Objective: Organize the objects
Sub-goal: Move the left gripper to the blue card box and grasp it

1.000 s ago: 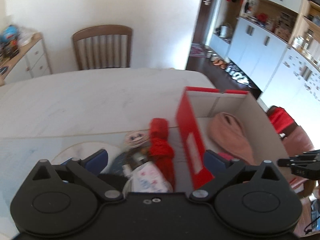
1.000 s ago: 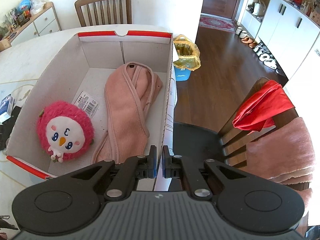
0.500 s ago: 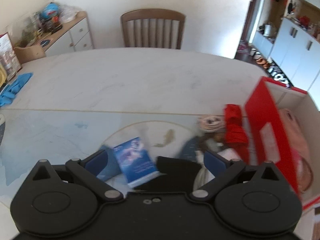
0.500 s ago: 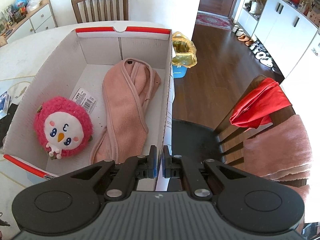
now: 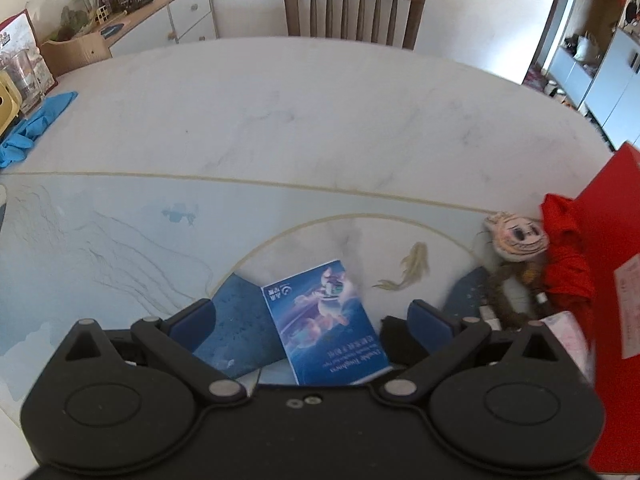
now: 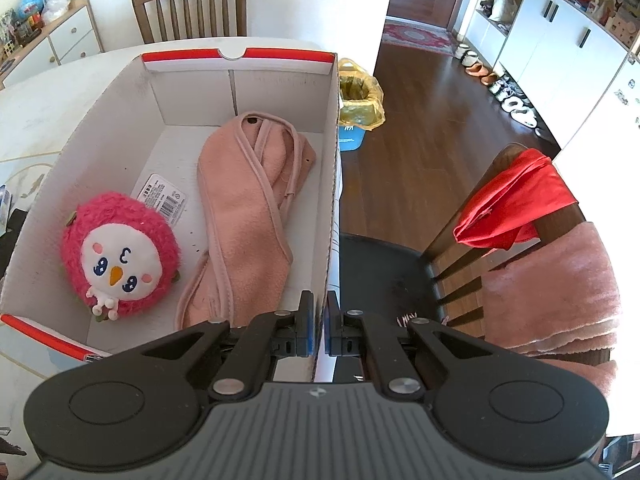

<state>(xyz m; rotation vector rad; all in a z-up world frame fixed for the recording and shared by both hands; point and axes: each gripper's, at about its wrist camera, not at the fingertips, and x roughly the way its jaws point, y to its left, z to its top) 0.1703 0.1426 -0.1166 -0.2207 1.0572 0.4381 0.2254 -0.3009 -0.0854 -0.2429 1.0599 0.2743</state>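
My left gripper (image 5: 316, 316) is open and hangs low over the table, a finger on each side of a blue printed packet (image 5: 328, 320) that lies flat. To its right lie a small doll with a cartoon face (image 5: 516, 236), a folded red cloth item (image 5: 568, 256) and a white-pink packet (image 5: 568, 336), all beside the red outer wall of the box (image 5: 612, 264). In the right wrist view my right gripper (image 6: 319, 328) is shut on the box's right wall (image 6: 330, 184). A pink plush bird (image 6: 120, 256) and a pink fleece cloth (image 6: 248, 208) lie inside the box.
A wooden chair (image 5: 352, 8) stands at the table's far side, with a sideboard (image 5: 160, 20) on the left. Blue gloves (image 5: 32, 124) lie at the left table edge. Right of the box are a yellow-lined bin (image 6: 360, 96) and a chair draped with red cloth (image 6: 516, 200).
My left gripper has swung left and down, away from the box, and now sits over the blue packet. The right gripper has held still on the box wall.
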